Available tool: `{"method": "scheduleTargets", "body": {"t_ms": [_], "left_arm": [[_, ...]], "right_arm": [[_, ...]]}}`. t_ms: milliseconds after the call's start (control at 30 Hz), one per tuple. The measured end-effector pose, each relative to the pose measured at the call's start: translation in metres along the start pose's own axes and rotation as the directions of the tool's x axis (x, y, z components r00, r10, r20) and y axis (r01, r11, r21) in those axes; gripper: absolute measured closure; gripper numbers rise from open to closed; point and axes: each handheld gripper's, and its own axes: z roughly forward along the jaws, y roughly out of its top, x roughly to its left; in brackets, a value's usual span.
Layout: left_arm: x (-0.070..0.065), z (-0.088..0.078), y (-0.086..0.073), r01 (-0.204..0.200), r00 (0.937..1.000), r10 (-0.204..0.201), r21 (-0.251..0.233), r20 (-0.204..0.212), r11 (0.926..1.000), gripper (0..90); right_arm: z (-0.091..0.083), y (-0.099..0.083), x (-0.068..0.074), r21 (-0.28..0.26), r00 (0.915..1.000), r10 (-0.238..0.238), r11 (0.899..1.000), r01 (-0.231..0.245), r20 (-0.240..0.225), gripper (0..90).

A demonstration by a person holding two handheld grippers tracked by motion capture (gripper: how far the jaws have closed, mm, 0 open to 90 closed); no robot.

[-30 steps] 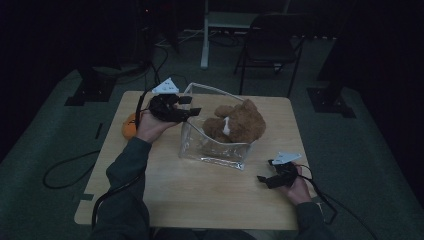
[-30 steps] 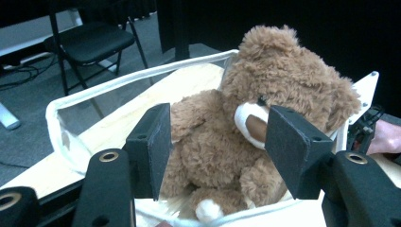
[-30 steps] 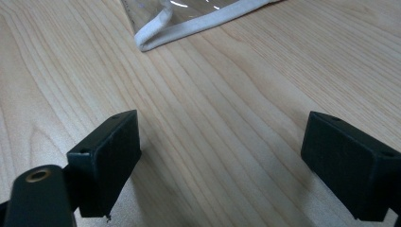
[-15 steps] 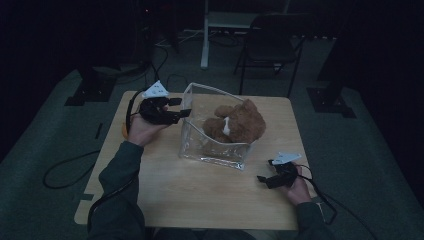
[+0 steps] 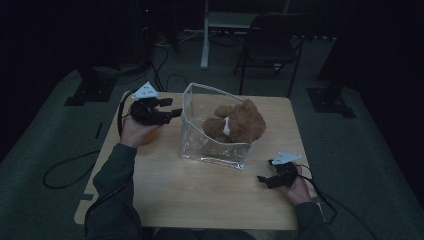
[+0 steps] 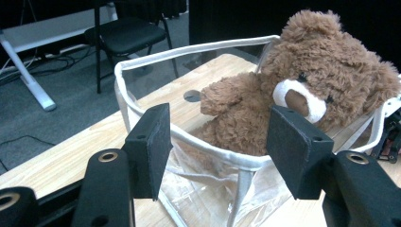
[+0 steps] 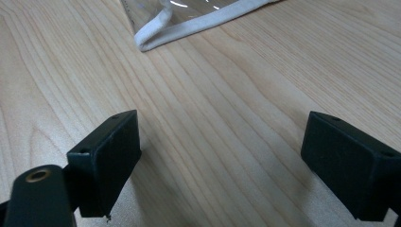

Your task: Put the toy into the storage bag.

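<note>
Dim room, wooden table (image 5: 200, 195) with a clear bag (image 5: 212, 145) near its middle and a brown teddy bear (image 5: 242, 122) sitting inside. Since a second ago, left gripper (image 5: 167, 109) drawn back a little from the bag's rim, uncovering less of the orange thing (image 5: 150, 136) under the hand; probably lining up for a reach at the bear. Held level toward the bag, jaws apart and empty; right gripper (image 5: 265, 181) resting on the table near the bag's front corner, jaws wide, nothing between.

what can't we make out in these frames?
- Teddy bear lower body: left gripper view, hidden behind the clear bag's white rim.
- Orange thing on the table: high view, covered by the left hand, too dark.
- Bag: right gripper view, cut off by top edge.
</note>
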Motion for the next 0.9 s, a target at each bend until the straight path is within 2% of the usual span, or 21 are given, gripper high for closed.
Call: {"method": "scheduleTargets", "body": {"t_ms": [500, 900], "left_arm": [[0.017, -0.008, -0.014, 0.050, 0.9982, -0.050, 0.020, -0.034, 0.9985, 45.2], [0.034, -0.017, -0.030, 0.105, 0.9917, -0.102, 0.032, -0.078, 0.9940, 47.2]], "right_arm": [[0.000, 0.000, 0.000, 0.001, 1.0000, -0.001, 1.000, 0.001, 0.001, 12.0], [0.000, 0.000, 0.000, 0.001, 1.0000, -0.001, 1.000, 0.001, 0.001, 12.0]]}}
